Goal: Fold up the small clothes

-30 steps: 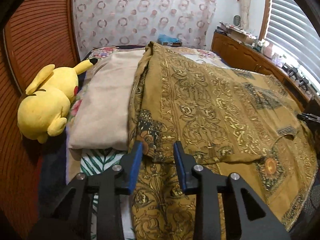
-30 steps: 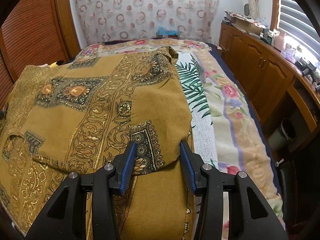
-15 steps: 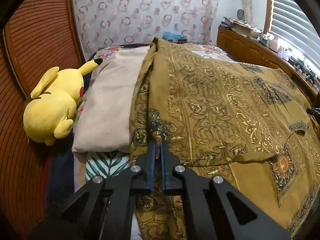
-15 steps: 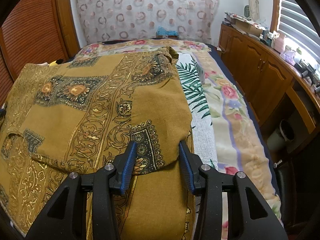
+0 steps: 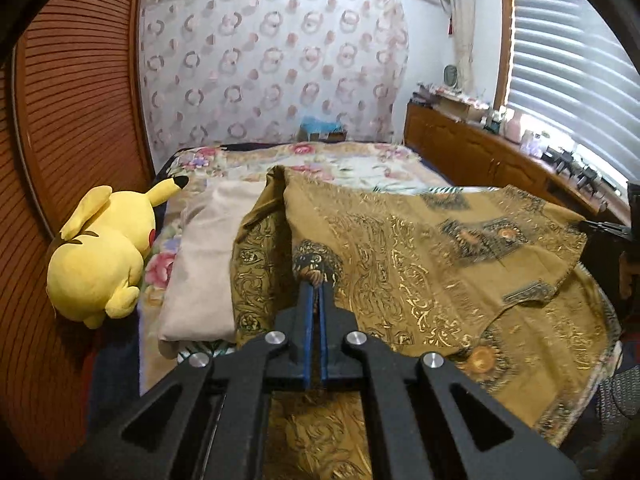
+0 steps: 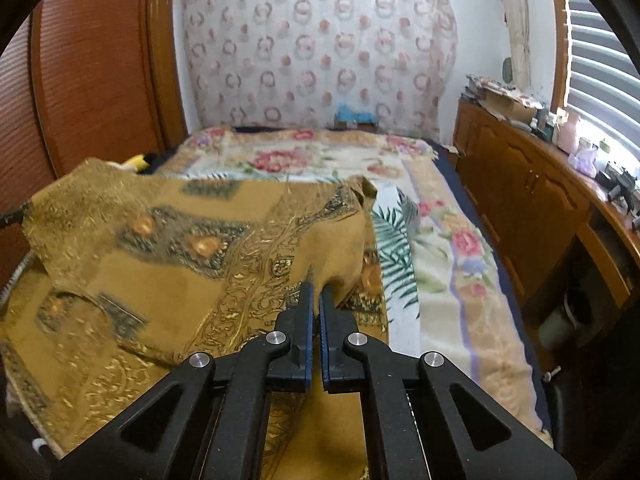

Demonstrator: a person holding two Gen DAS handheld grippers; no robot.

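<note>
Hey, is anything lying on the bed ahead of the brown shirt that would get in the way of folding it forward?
Nothing visible does. Both tools, left and right, grip the shirt; ahead lies only floral blanket. The beige cloth and yellow plush lie to its left.

The garment (image 5: 420,264), mustard cloth with gold scrollwork and dark medallion panels, lies spread across the bed (image 6: 448,280), its upper layer lifted clear along two pinched edges, beside the bed's beige pillow.

No readable text, labels, brands or numbers in either view. Items on the far right sideboard (image 6: 520,168) too small and blurred to read. Garment print is ornament only.
</note>
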